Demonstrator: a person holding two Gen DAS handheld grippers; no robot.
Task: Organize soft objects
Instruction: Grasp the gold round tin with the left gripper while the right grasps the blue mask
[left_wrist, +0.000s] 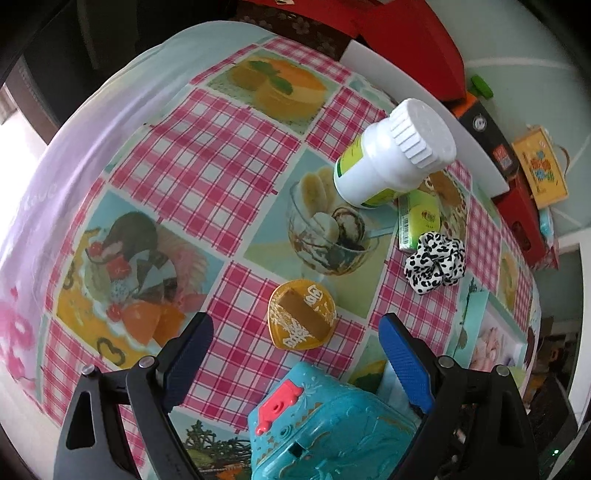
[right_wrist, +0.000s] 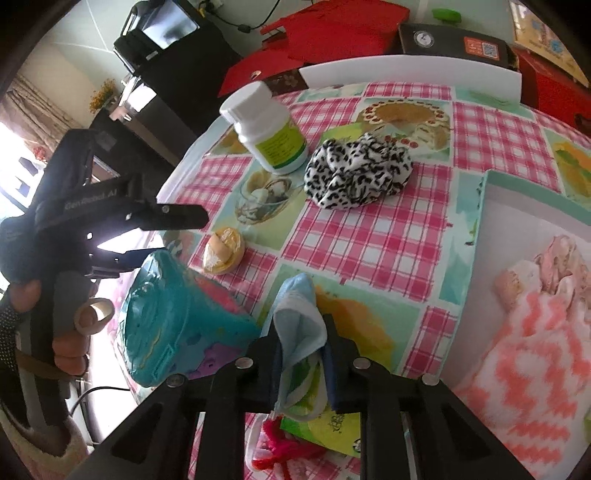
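right wrist: blue cloth (right_wrist: 301, 325) pinched between right claw (right_wrist: 300, 360) fingers.

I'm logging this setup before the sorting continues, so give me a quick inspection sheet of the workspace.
Surface: table under a pink checked dessert-print cloth.
Job's things: blue cloth in the right gripper; spotted scrunchie lying loose; pink-and-white fluffy cloth at the right.
Clutter: white bottle, green box, yellow tub, teal case.
Grippers: left gripper open above the case; right gripper shut.
Cables: black cable behind the table.
Surroundings: red boxes.
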